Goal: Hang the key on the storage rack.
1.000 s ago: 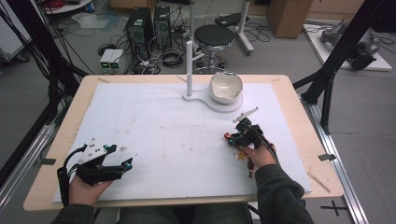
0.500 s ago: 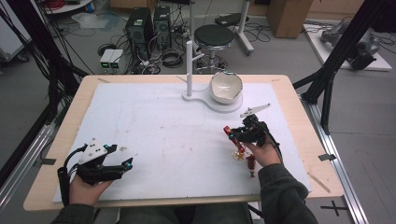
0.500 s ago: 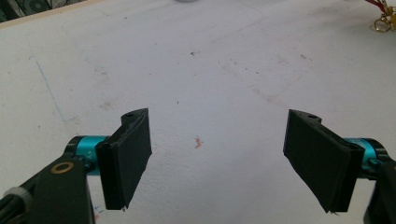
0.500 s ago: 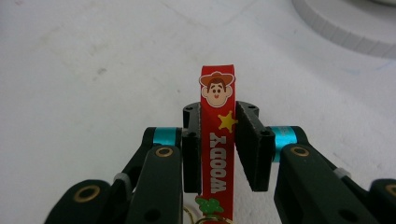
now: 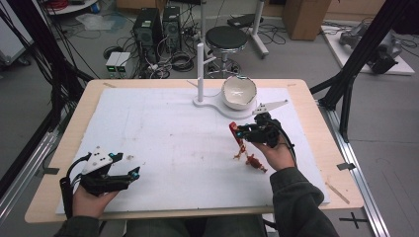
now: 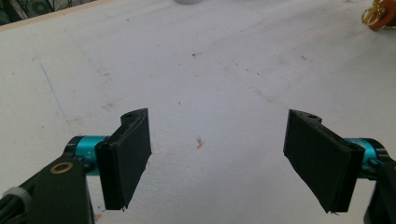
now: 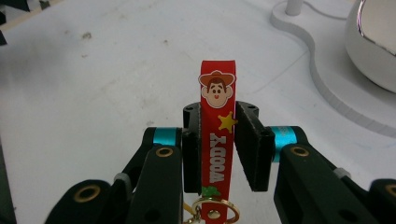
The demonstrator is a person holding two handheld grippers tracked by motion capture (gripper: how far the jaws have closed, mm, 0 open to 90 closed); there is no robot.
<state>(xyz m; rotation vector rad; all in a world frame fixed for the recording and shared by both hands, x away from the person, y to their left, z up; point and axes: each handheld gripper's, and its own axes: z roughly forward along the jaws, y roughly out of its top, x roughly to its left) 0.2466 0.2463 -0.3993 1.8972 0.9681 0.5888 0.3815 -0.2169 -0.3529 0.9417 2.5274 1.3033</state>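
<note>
Right of centre on the mat [image 5: 163, 123]: right gripper [image 5: 240, 132] clamps the red strap [image 7: 217, 140].
Strap's charm [image 5: 254, 161] seems to touch the mat; left gripper [image 6: 217, 156] gapes wide, nothing between jaws.

Both grippers are black. The left gripper [image 5: 132, 174] has turquoise collars behind flat rectangular jaws, a brass-ringed pivot, a grey three-cornered plate [image 5: 100, 159] and a black cable [image 5: 64, 188]. The right gripper [image 7: 218, 145] matches. Dark grey-green sleeves [image 5: 296, 202] cover both forearms.
</note>
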